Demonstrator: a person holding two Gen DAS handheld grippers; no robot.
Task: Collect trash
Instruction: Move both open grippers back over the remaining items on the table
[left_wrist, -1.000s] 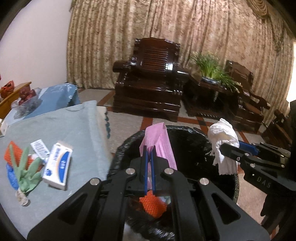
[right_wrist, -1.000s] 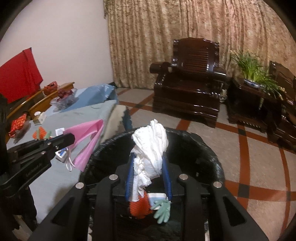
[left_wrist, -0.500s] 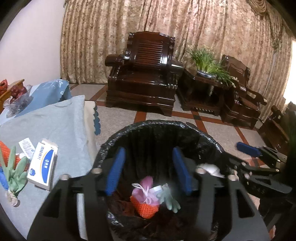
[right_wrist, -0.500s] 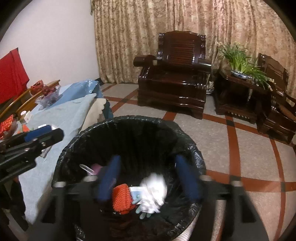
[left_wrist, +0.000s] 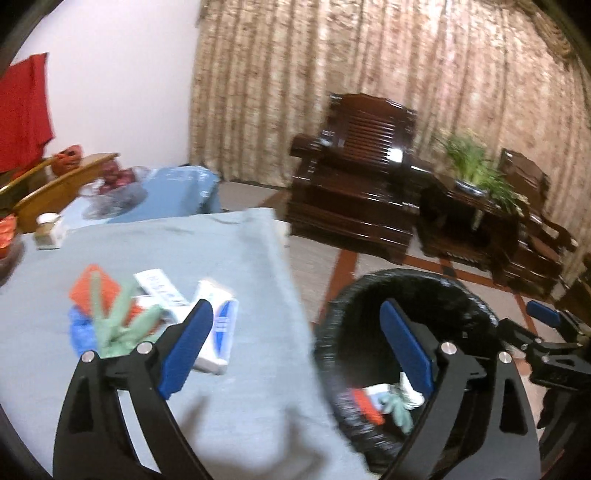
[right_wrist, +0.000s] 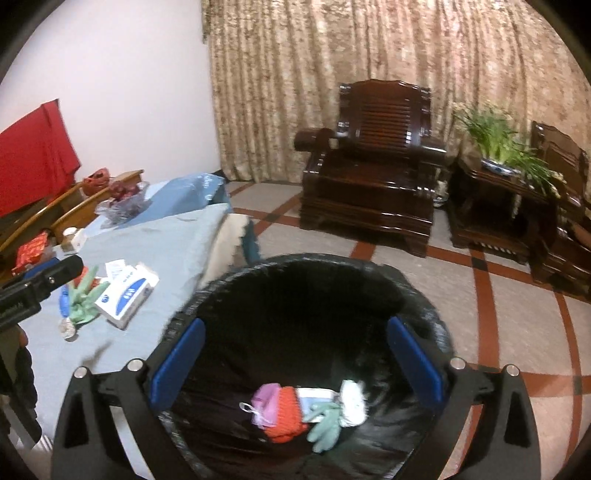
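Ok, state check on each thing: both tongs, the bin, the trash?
Left tongs: open, empty, just opened.
Right tongs: open, empty, just opened, over the bin.
Bin: lined, uncovered, partly filled.
Pink mask: in the bin.
White tissue: in the bin.
White box: lying flat on the table.
Green glove: on the table.

Left gripper (left_wrist: 295, 343): jaws spread wide, just been opening, nothing between blue pads, pointing forward and downward. Right gripper (right_wrist: 295, 363): jaws spread wide, just been opening, nothing gripped, tilted downward. Each gripper's black tip visible at edge of other's view.
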